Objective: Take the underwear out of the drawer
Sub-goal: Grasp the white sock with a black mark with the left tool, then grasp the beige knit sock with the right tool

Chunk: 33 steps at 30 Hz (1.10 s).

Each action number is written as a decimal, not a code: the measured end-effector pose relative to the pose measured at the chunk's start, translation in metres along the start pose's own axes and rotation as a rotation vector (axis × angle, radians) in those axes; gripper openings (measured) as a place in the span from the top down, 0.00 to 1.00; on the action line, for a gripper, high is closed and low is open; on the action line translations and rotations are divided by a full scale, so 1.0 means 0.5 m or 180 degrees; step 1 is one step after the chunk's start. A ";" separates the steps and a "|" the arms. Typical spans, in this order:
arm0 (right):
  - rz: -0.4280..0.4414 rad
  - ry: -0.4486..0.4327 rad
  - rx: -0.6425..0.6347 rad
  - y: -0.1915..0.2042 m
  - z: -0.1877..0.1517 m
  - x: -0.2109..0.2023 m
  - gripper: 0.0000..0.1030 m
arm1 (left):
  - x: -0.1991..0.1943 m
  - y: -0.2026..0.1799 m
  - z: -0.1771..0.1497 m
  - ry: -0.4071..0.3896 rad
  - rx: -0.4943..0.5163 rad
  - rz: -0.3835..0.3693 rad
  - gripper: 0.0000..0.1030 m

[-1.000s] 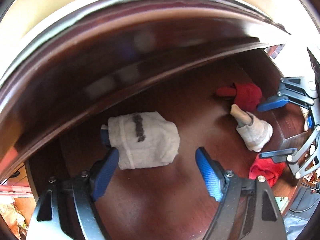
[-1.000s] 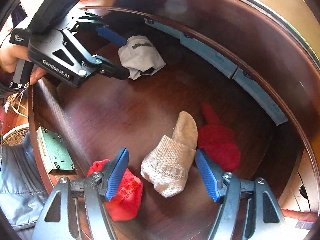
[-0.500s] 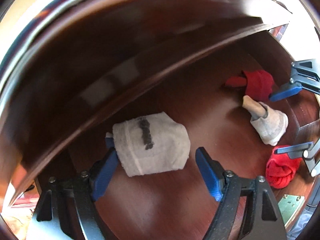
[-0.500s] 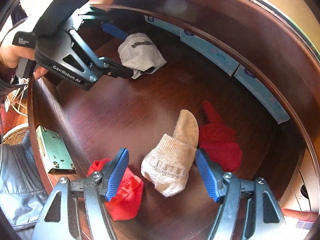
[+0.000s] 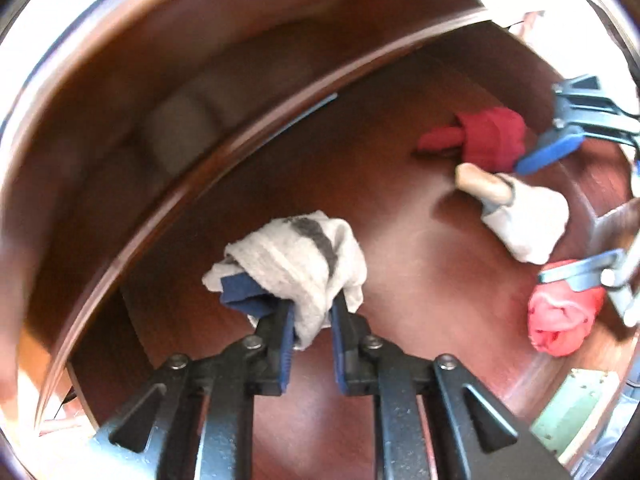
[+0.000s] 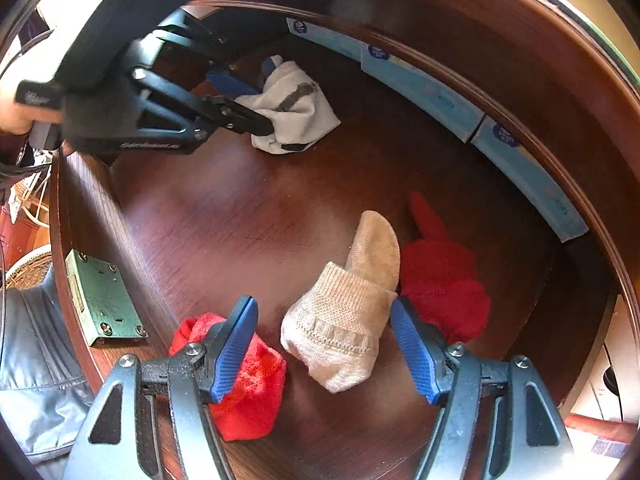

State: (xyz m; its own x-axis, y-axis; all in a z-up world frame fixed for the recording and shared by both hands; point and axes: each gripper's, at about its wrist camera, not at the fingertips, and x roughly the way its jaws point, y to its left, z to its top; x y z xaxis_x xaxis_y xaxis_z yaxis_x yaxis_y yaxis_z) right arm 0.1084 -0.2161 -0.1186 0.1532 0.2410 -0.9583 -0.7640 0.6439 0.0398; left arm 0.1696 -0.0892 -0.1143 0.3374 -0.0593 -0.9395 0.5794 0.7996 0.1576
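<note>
Closing in the last half second, the left gripper has bunched the white underwear, which a second ago lay flat between wide jaws, and now pinches one fold, ready for lifting. That underwear sits near the drawer's back wall. Nearer its front, the right gripper hangs wide, unmoved, straddling a beige sock between two red socks.

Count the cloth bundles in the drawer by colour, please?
White with dark stripe: 1, the white bundle
Beige: 1, the beige sock
Red: 2, one red bundle and another red bundle
Total: 4
</note>
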 end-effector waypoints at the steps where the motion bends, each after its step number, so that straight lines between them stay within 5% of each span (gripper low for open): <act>1: 0.0009 0.0005 0.0000 -0.005 0.000 0.001 0.31 | -0.009 -0.001 0.000 -0.0040 -0.0003 -0.0016 0.86; 6: -0.0014 0.0012 0.0021 -0.013 0.002 0.005 0.32 | -0.085 0.018 -0.018 -0.0346 -0.0190 -0.0071 0.86; 9: -0.0038 0.0029 0.0036 -0.016 0.002 0.010 0.46 | -0.115 0.029 -0.036 -0.0547 -0.0372 -0.0106 0.86; 12: -0.0038 0.0060 0.0022 -0.018 0.004 0.015 0.49 | -0.130 0.038 -0.053 -0.0681 -0.0534 -0.0179 0.86; 24: -0.0049 0.0277 0.0067 -0.022 0.022 0.055 0.51 | -0.124 0.049 -0.098 -0.0799 -0.0715 -0.0344 0.86; 33: -0.0145 -0.0184 -0.0070 0.004 0.014 0.014 0.62 | -0.136 0.083 -0.129 -0.0921 -0.0799 -0.0442 0.86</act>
State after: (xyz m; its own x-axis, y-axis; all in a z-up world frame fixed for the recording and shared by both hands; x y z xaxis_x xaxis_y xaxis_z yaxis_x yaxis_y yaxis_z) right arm 0.1123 -0.2079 -0.1230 0.2235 0.2538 -0.9411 -0.7690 0.6391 -0.0103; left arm 0.1230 -0.0135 -0.0635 0.4843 -0.3142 -0.8165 0.4472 0.8911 -0.0776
